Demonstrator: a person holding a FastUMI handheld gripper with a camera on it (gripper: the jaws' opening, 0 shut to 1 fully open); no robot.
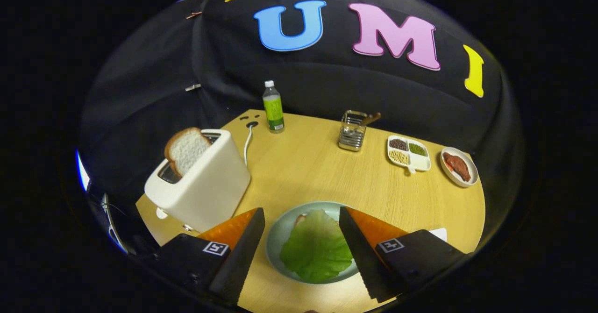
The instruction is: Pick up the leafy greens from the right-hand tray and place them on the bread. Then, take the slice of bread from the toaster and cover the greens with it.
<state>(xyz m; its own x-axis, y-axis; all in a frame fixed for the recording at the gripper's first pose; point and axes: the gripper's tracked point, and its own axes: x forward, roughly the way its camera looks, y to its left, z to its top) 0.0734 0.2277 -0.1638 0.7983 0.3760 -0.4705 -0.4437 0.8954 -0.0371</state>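
The greens (316, 247) lie flat on a plate (280, 231), covering most of what is under them; a pale corner, which I take for bread (300, 219), peeks out at the leaf's far left edge. My gripper (302, 214) hangs above the plate with its jaws released and wide apart, holding nothing: the leaf sits in the gap between the two fingers, the left finger (243, 252) over the plate's left rim and the right finger (362, 257) over its right rim. I cannot tell how high above the leaf the tips are. To the left of the plate, just beyond the left finger, stands the toaster (203, 182), tilted in my view, with a slice (186, 149) sticking up out of its slot, white crumb facing me. A cord (246, 145) runs from behind the toaster toward the table's far edge, where a bottle (273, 107) stands upright. To the right of the bottle, along the back of the table (308, 173), is a metal rack (352, 131) with a handle poking out, then a divided tray (409, 153) with small fillings, then a small dish (459, 167) with something reddish brown. Nothing stands between the jaws and the toaster's slice. A white corner (439, 233) shows just past the right finger.
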